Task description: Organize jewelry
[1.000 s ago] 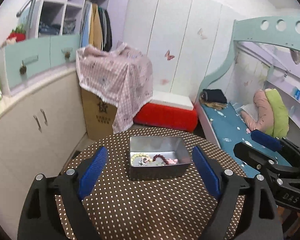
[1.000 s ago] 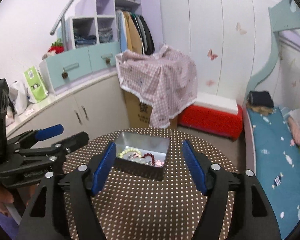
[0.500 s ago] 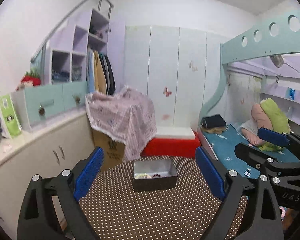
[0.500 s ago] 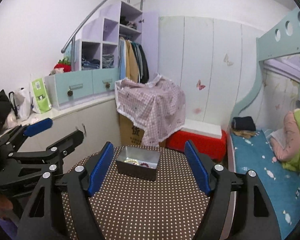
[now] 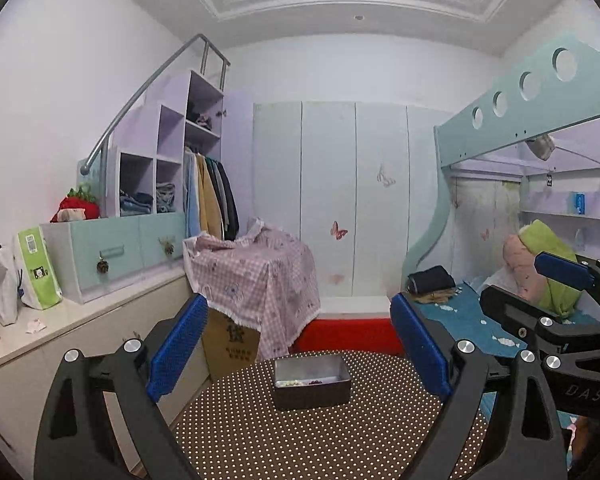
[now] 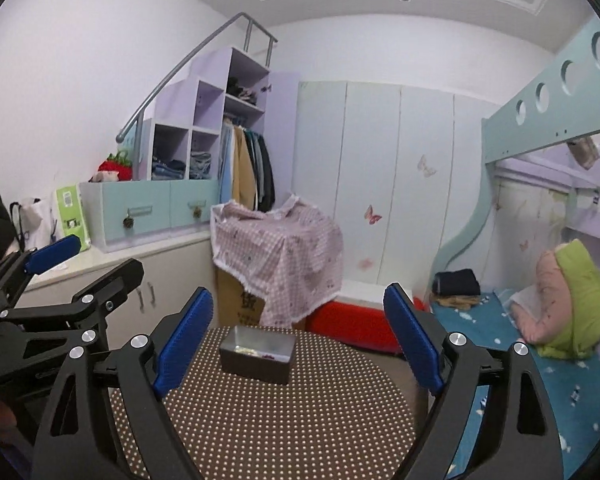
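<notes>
A grey metal tin (image 5: 311, 381) stands on the round brown polka-dot table (image 5: 320, 440). It holds bead bracelets (image 5: 306, 381), barely visible over its rim. The tin also shows in the right wrist view (image 6: 257, 354). My left gripper (image 5: 298, 348) is open and empty, well back from and above the tin. My right gripper (image 6: 298, 342) is open and empty, also pulled back. The right gripper shows at the right edge of the left wrist view (image 5: 556, 292), and the left gripper at the left edge of the right wrist view (image 6: 60, 276).
A low cabinet counter (image 5: 60, 324) runs along the left. A cloth-covered cardboard box (image 5: 256, 280) and a red bench (image 5: 348, 336) stand behind the table. A bunk bed with a blue mattress (image 6: 532, 360) lies to the right.
Both grippers have drawn back and up from the tin, which now looks smaller and farther away. Both stay open and empty.
</notes>
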Action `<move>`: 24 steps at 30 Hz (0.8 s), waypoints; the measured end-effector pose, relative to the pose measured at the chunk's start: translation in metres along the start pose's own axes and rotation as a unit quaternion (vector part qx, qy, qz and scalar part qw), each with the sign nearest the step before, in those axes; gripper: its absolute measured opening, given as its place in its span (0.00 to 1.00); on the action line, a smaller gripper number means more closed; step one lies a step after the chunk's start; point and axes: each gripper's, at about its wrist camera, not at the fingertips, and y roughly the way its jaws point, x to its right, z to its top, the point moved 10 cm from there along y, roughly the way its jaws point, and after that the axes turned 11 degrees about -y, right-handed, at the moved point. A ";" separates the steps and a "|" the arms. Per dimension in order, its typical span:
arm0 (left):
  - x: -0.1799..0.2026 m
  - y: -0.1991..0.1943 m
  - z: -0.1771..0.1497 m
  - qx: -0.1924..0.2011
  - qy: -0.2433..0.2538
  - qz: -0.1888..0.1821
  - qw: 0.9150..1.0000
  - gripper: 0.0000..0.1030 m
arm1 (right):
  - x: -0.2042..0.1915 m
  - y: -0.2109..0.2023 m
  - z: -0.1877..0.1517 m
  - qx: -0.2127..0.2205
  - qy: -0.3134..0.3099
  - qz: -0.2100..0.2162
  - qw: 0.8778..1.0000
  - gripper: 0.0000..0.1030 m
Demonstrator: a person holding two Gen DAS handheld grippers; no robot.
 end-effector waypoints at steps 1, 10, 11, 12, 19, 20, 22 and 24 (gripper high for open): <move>0.001 -0.002 0.001 0.003 0.000 -0.001 1.000 0.87 | 0.001 -0.003 0.001 0.003 0.000 -0.005 1.000 0.84; 0.001 -0.013 0.004 0.015 0.002 0.001 1.000 0.87 | 0.002 -0.011 0.004 0.009 0.000 -0.014 1.000 0.87; 0.001 -0.014 0.005 0.016 0.003 0.001 1.000 0.87 | 0.002 -0.011 0.004 0.008 0.001 -0.013 1.000 0.87; 0.001 -0.015 0.005 0.016 0.003 0.001 1.000 0.87 | 0.002 -0.012 0.004 0.009 0.001 -0.013 1.000 0.87; 0.002 -0.017 0.005 0.017 0.002 0.000 1.000 0.87 | 0.000 -0.013 0.004 0.011 -0.003 -0.014 1.000 0.87; 0.002 -0.017 0.005 0.017 0.003 0.000 1.000 0.87 | -0.001 -0.012 0.004 0.010 -0.003 -0.014 1.000 0.87; 0.002 -0.017 0.004 0.017 0.002 0.000 1.000 0.87 | -0.001 -0.013 0.004 0.010 -0.003 -0.014 1.000 0.87; 0.002 -0.017 0.005 0.017 0.002 0.000 1.000 0.87 | -0.001 -0.013 0.003 0.009 -0.003 -0.013 1.000 0.87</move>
